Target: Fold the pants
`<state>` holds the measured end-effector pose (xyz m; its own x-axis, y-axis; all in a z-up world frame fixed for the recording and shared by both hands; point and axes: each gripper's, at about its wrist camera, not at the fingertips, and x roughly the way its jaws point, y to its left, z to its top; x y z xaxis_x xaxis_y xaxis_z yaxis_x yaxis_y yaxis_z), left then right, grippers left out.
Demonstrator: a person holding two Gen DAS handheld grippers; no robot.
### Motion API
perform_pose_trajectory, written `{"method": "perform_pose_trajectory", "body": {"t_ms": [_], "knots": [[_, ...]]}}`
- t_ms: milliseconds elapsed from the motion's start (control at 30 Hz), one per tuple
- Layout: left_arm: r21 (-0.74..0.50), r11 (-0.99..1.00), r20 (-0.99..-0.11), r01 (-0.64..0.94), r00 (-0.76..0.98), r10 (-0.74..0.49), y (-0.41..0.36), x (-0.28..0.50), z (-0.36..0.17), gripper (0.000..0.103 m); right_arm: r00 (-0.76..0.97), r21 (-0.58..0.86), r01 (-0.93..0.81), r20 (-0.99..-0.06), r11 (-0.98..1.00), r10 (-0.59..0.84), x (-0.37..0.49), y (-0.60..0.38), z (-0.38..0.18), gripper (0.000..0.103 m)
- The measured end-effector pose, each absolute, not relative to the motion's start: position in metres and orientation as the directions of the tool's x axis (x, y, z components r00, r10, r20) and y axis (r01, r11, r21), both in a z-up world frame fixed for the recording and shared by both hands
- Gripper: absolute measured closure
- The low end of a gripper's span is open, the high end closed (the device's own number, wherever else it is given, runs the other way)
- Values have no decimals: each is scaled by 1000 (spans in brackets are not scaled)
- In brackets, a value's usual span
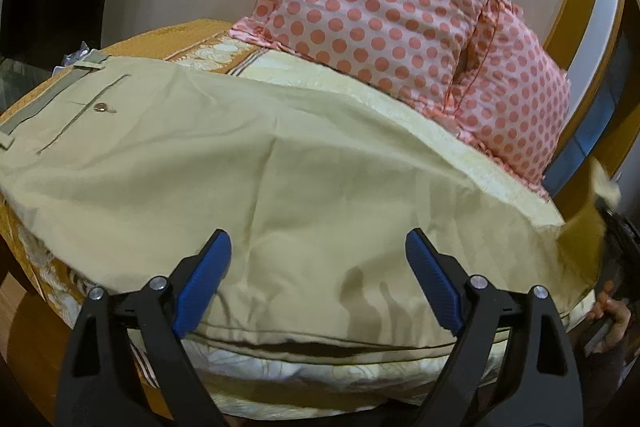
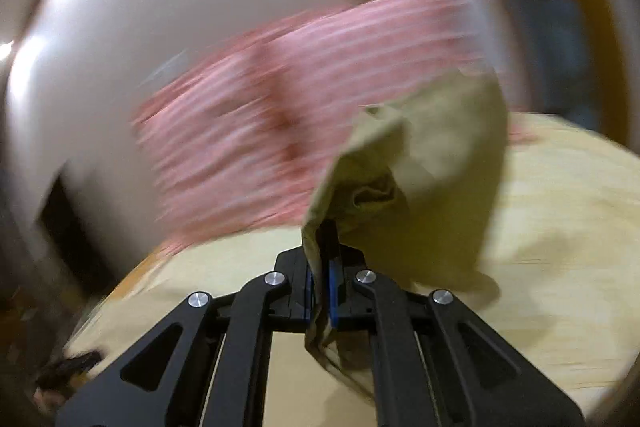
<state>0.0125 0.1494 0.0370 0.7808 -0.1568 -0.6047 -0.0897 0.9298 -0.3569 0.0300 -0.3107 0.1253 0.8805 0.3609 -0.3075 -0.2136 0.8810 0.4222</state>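
Khaki pants (image 1: 224, 163) lie spread on the bed, waistband and buttoned back pocket (image 1: 103, 108) at the far left. My left gripper (image 1: 318, 247) is open and empty, its blue pads just above the pants' near edge. My right gripper (image 2: 325, 267) is shut on a bunched part of the pants (image 2: 420, 163) and holds it lifted above the bed. The right wrist view is motion-blurred. The right gripper also shows at the right edge of the left wrist view (image 1: 618, 227).
A pink polka-dot pillow (image 1: 400, 11) leans against the wall at the bed's far side. The bed has a cream and orange patterned sheet (image 1: 328, 79). A wooden headboard (image 1: 576, 7) runs along the right.
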Motion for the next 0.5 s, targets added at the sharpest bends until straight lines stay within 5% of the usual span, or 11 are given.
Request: {"method": "perform_pose_trajectory", "body": {"t_ms": [133, 233, 333, 400, 500], "knots": [[-359, 926, -571, -117, 813, -118, 163, -2, 46, 14, 648, 321, -519, -458, 792, 609, 40, -179, 100, 97], [-340, 924, -554, -176, 831, -45, 184, -14, 51, 14, 527, 162, -639, -619, 752, 582, 24, -111, 68, 95], [-350, 905, -544, -240, 839, 12, 207, -25, 50, 14, 476, 139, -709, -630, 692, 614, 5, -91, 65, 64], [-361, 888, -542, -285, 839, 49, 222, -31, 48, 14, 490, 154, -723, -572, 673, 658, 0, -95, 77, 31], [-384, 851, -540, -360, 835, 109, 244, -42, 43, 14, 540, 194, -694, -496, 693, 680, 6, -105, 86, 29]]}}
